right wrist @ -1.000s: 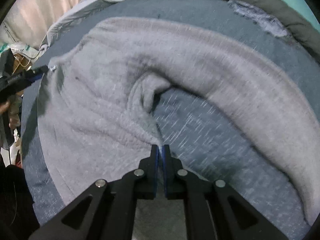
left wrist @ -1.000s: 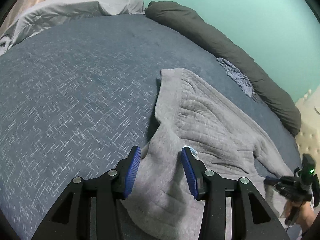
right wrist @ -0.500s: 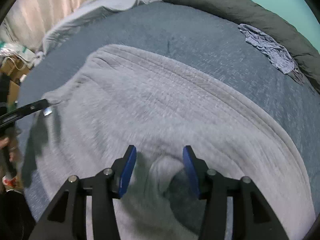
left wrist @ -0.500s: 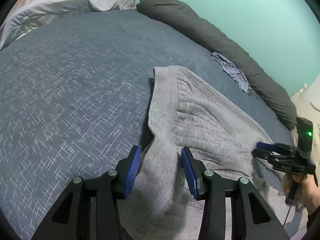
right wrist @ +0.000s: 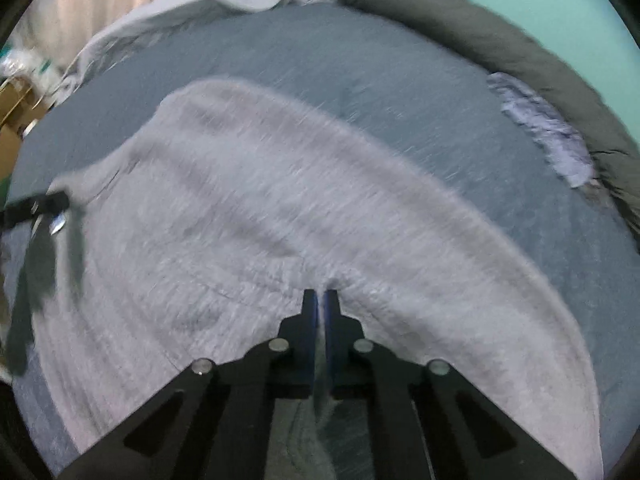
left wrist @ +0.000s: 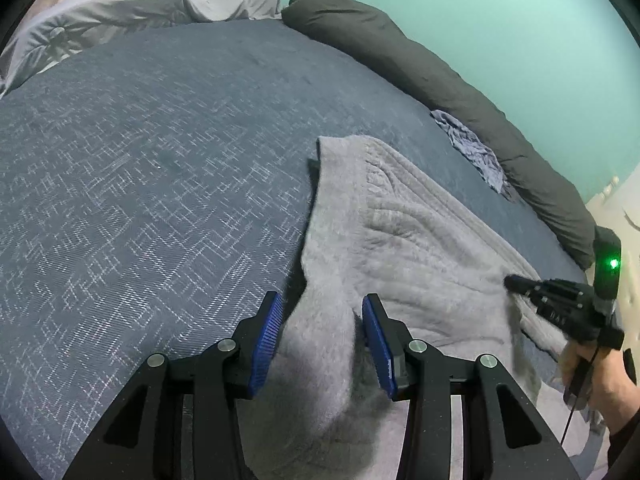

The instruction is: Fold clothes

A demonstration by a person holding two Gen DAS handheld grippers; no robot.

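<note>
Blue-grey bedding with a pale crosshatch covers the bed (left wrist: 140, 200), with a mint-green wall (left wrist: 500, 32) behind it. On that bed lies a grey fleece garment (left wrist: 400, 240), the landmark for the rest.

At the garment's near edge, the left tool (left wrist: 322, 338) stands about half open, and a raised fold of the fleece runs up between its blue pads (left wrist: 266, 344); whether those pads press the fold cannot be told. Along the garment's right side, seen from the left wrist, the right tool (right wrist: 320, 312) has just snapped closed, and in its own blurred view its pads sit together pinching the fleece's edge. A person's hand (left wrist: 600, 376) holds that tool, which shows a green light.

Beyond the garment's far side, a small crumpled bluish cloth (left wrist: 476, 152) lies on the bedding against a long dark grey bolster (left wrist: 440, 80) that runs along the wall. Far past the garment's left edge, a light grey duvet (left wrist: 140, 4) is bunched at the bed's end.
</note>
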